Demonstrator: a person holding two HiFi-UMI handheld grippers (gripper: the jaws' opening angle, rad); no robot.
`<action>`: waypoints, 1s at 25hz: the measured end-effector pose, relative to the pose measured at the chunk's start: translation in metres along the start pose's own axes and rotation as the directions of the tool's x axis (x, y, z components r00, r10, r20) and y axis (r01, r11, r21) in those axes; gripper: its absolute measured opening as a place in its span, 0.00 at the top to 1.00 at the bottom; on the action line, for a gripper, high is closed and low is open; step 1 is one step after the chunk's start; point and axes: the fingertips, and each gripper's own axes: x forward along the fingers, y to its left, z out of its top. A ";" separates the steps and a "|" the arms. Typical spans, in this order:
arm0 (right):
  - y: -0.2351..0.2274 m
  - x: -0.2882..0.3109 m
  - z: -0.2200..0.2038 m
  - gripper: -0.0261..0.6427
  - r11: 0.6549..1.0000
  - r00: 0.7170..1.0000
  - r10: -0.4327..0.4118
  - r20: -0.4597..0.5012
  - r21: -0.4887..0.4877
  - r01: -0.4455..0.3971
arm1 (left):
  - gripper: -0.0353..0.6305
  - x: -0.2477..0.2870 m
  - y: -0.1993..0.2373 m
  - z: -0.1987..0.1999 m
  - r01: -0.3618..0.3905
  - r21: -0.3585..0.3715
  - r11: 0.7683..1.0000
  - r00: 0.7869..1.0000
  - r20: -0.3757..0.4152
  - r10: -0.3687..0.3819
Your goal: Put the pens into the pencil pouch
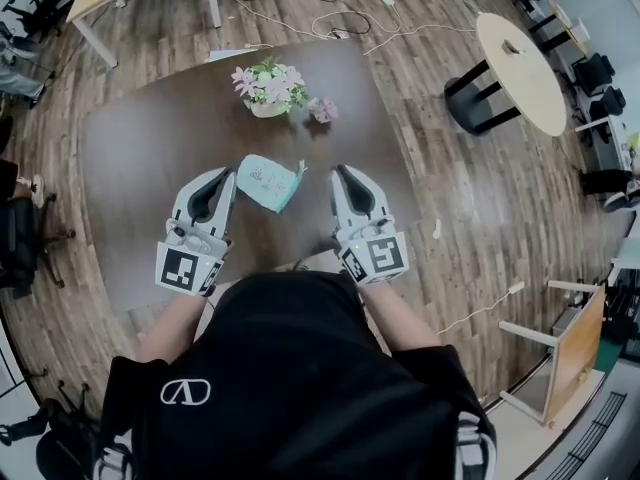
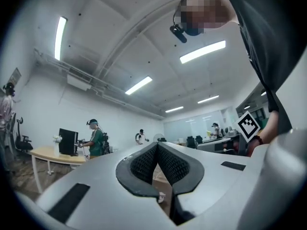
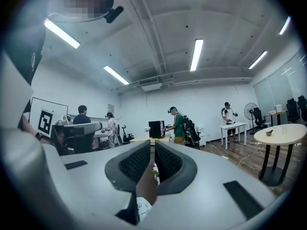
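A teal pencil pouch [image 1: 268, 182] lies on the dark brown table [image 1: 140, 148], tilted, between the two grippers. No pen shows in any view. My left gripper [image 1: 228, 174] is raised just left of the pouch and points level out into the room; in the left gripper view its pads [image 2: 144, 164] meet at the tip and hold nothing. To the right of the pouch my right gripper [image 1: 340, 171] is also raised and level. In the right gripper view a narrow slit separates its pads [image 3: 134, 163], with nothing between them.
A pot of pink and white flowers [image 1: 268, 86] stands at the table's far edge, a small purple bunch [image 1: 322, 110] beside it. A round pale table [image 1: 520, 68] on a black leg stands at the right. Cables [image 1: 350, 23] lie on the wooden floor. Several people stand at desks [image 3: 178, 123].
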 end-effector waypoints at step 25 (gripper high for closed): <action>0.014 -0.009 -0.015 0.96 0.995 0.999 0.008 -0.039 -0.098 -0.012 | 0.94 -0.010 0.001 -0.005 -0.072 -0.064 0.995 0.997 -0.040 0.069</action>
